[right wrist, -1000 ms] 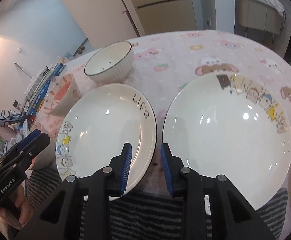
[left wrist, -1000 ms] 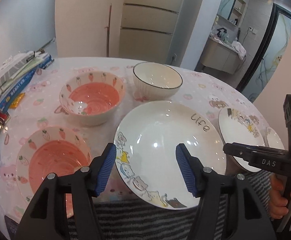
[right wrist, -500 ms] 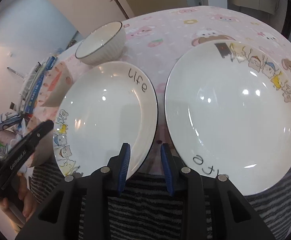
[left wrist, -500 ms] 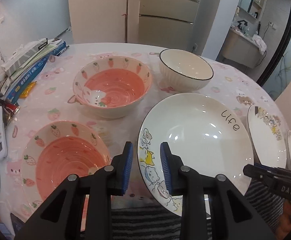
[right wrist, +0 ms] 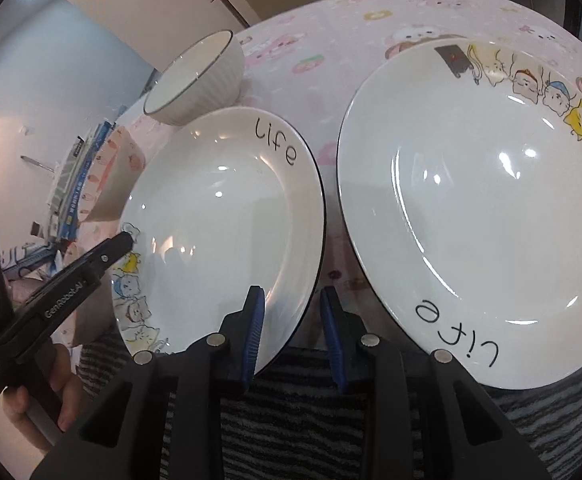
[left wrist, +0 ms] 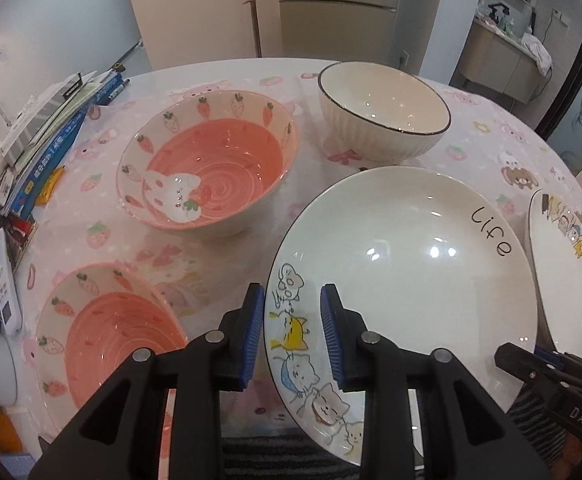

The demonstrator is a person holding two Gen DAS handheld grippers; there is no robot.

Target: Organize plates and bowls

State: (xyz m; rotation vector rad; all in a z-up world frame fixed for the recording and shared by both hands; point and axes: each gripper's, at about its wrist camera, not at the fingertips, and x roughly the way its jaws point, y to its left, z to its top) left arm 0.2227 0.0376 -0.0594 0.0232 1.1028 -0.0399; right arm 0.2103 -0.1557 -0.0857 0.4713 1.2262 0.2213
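Our left gripper (left wrist: 293, 336) has just narrowed its jaws, and they straddle the near-left rim of the cat plate (left wrist: 403, 264) without visibly pinching it. Our right gripper (right wrist: 291, 334), jaws narrowly apart, straddles the same plate's opposite rim (its twin plate (right wrist: 475, 216) lies just right). The plate sits flat between both.

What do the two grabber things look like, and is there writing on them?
Both are black plastic with silver rivets and ribbed blue pads. The left gripper shows white "GenRobot.AI" lettering on its side in the right wrist view. The right gripper shows white letters "DAS" in the left wrist view. No cables or sleeves are visible.
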